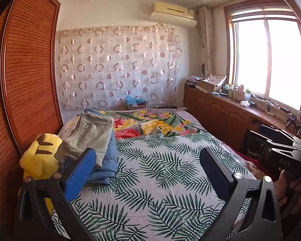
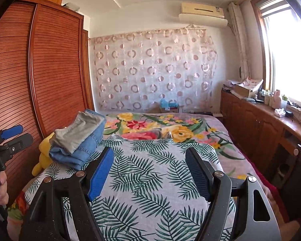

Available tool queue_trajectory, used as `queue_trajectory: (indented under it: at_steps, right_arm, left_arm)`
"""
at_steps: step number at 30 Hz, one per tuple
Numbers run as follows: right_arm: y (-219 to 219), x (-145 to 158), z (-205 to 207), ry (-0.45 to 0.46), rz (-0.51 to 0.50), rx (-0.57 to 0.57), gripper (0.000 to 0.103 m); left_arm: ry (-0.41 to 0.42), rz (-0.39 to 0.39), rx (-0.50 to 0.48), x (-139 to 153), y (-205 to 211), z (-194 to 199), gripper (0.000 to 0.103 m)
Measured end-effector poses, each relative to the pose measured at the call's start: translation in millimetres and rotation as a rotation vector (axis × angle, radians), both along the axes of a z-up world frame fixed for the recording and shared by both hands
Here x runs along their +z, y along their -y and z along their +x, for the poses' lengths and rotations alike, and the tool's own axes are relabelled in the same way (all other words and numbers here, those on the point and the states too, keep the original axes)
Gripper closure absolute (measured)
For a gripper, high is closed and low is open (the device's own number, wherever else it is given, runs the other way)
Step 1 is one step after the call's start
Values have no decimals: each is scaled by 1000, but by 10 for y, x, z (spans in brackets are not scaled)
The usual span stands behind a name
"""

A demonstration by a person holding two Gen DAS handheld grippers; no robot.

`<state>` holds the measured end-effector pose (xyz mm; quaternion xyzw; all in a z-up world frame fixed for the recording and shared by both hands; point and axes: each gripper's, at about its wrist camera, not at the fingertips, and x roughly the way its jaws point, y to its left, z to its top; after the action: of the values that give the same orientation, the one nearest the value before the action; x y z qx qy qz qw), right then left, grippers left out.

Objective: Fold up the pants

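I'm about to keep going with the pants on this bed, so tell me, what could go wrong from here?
1. The folded stack, grey pants on jeans, sits near the bed's left edge beside the yellow plush; a careless grab may tip it off or undo the folds.
2. Both the left gripper and right gripper are open and empty over the leaf-print sheet; closing low could pinch the sheet instead of pants.

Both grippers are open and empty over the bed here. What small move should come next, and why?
Probably reach the left gripper toward the stack of pants at the bed's left edge: the right gripper is farther off, both grippers hold nothing, and no pants lie spread on the leaf-print sheet.
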<state>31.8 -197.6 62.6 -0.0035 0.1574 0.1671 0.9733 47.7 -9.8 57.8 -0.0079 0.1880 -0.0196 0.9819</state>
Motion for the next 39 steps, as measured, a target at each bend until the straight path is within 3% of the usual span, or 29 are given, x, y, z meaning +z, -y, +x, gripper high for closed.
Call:
queue_trajectory:
  at_steps: [39]
  right_arm:
    - [46,-38,12,5,0,1,27]
  left_arm:
    - [2,3,13,-46,-28,15,0]
